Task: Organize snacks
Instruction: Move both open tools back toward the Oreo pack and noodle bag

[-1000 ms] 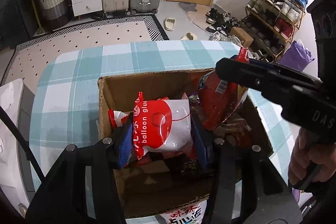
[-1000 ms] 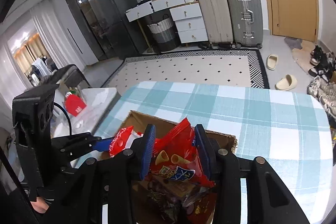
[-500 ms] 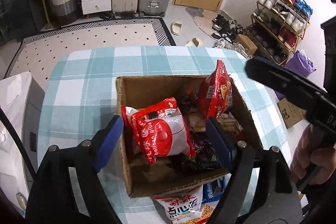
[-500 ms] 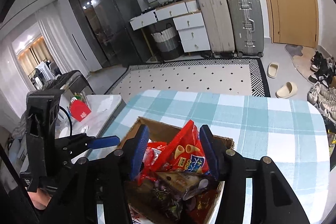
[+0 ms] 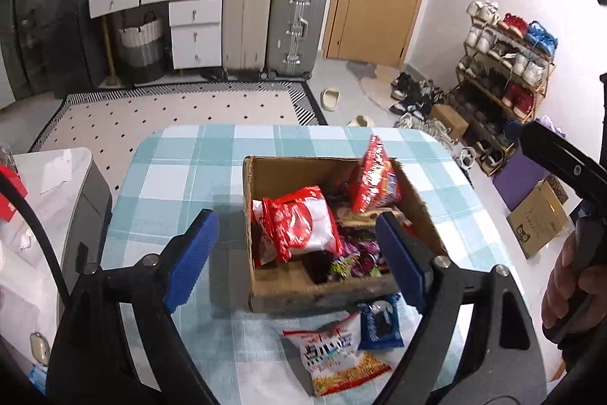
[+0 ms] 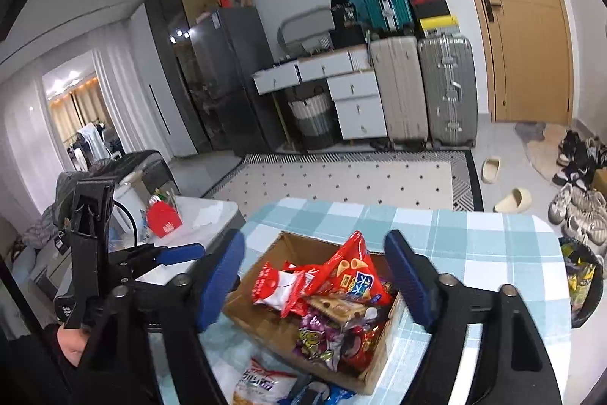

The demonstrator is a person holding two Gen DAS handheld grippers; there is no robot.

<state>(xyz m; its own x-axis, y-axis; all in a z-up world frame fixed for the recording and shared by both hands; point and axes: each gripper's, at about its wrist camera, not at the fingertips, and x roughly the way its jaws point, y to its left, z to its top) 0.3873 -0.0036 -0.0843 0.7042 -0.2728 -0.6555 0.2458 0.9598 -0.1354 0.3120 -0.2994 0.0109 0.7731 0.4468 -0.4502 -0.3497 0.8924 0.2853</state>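
A table under a teal-and-white checked cloth (image 5: 182,177) carries an open brown cardboard box (image 5: 288,285) near its front edge. The box is filled with snack packets. A red-and-white balloon-print bag (image 5: 303,222) lies against the box's left wall, and a red cone-snack bag (image 5: 373,179) stands tilted up at the far right corner. Purple and dark wrappers (image 6: 322,336) are heaped beneath them.

The left gripper (image 5: 299,260) hangs above the box's near side with its blue-padded jaws spread wide, gripping nothing. The right gripper (image 6: 315,279) is likewise above the box, jaws wide apart and empty.

On the cloth just in front of the box lie a white-and-orange snack packet (image 5: 334,355) and, touching its right edge, a small blue cookie packet (image 5: 381,323).
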